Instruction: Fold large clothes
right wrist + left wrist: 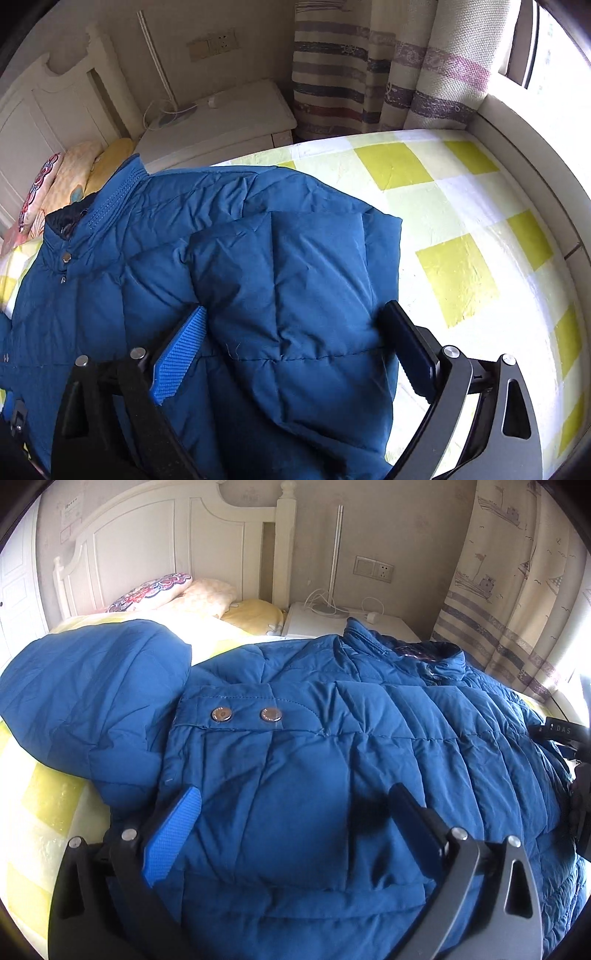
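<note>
Lying flat on the bed, the jacket runs lengthwise with its collar toward the headboard and hem near both cameras. Blue quilted puffer, matte shell, stitched square baffles, ribbed stand collar, two round metal snaps on a tab. One sleeve bulges out to the left over the sheet; the other sleeve is folded across the front. Left gripper fingers spread wide over the lower front, gripping nothing. Right gripper also spread wide, straddling the folded sleeve, jaws not closed on it. Sheet is yellow-and-white check. White nightstand with a lamp, striped curtain, pillows by the headboard
</note>
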The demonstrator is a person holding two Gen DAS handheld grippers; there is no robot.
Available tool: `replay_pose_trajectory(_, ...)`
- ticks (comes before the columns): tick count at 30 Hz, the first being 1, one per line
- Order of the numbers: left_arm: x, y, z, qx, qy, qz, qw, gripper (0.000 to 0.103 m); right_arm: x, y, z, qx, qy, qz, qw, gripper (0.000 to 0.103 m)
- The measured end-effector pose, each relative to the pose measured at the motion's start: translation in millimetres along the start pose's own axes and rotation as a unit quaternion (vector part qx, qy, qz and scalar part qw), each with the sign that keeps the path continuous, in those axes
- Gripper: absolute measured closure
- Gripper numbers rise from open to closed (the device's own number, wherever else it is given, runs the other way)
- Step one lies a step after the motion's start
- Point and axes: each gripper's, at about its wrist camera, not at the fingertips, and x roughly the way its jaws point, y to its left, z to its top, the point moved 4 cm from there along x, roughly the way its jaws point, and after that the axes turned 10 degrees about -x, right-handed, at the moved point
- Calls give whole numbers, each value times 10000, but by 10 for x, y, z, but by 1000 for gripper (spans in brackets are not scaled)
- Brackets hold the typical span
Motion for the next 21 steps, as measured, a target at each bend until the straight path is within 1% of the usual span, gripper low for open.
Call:
replay_pose_trajectory(2, 10, -8, -2, 26, 14, 41, 10000, 3, -126, 25, 46, 150, -316, 77, 9994, 13)
replay_pose_trajectory(4, 18, -17, -1, 59, 24, 91, 9999, 3, -205, 153, 110, -2, -671, 117, 9977, 13)
replay_pose_trajectory(5, 22, -21, -3, 75, 27, 112, 9999, 3, -189, 238, 139, -168, -740, 130, 9970, 13)
replay_pose_trajectory(6, 22, -24, -4, 84, 24, 121, 9999, 3, -118, 326, 144, -370, -655, 148, 9971, 12)
replay_pose_trajectory(7, 21, -23, -3, 82, 22, 119, 9999, 3, 10, 427, 136, -617, -428, 111, 9971, 9)
replay_pose_trajectory(8, 22, -24, -6, 78, 28, 112, 9999, 3, 92, 485, 119, -805, -275, -8, 9964, 8)
replay_pose_trajectory(10, 23, -27, -5, 78, 30, 112, 9999, 3, 80, 479, 120, -760, -193, -23, 9969, 9)
replay_pose_trajectory(11, 21, -27, -5, 75, 30, 110, 9999, 3, 40, 444, 120, -651, -173, -64, 9977, 14)
replay_pose_trajectory(12, 20, -28, -4, 77, 27, 110, 9999, 2, -56, 412, 106, -494, -260, -203, 9982, 14)
replay_pose_trajectory(13, 23, -28, -2, 77, 32, 111, 9999, 2, -203, 419, 82, -370, -481, -211, 9979, 14)
replay_pose_trajectory(14, 30, -30, -3, 74, 42, 111, 9999, 2, -358, 475, 48, -375, -742, 16, 9965, 14)
replay_pose_trajectory(15, 31, -32, -3, 73, 42, 110, 9999, 2, -508, 588, -18, -520, -944, 275, 9938, 14)
replay_pose_trajectory(17, 32, -32, -3, 72, 43, 109, 9999, 2, -682, 870, -201, -1035, -1097, 504, 9873, 12)
replay_pose_trajectory(18, 31, -32, -4, 71, 44, 109, 9999, 2, -684, 1001, -298, -1313, -1039, 575, 9842, 12)
replay_pose_trajectory(19, 29, -34, -4, 72, 42, 109, 9999, 2, -625, 1120, -394, -1569, -888, 632, 9816, 12)
replay_pose_trajectory(20, 29, -34, -4, 74, 40, 110, 9999, 2, -506, 1226, -482, -1817, -657, 608, 9793, 12)
replay_pose_trajectory(21, 29, -29, -3, 71, 42, 108, 9999, 2, -374, 1284, -560, -1992, -458, 484, 9777, 11)
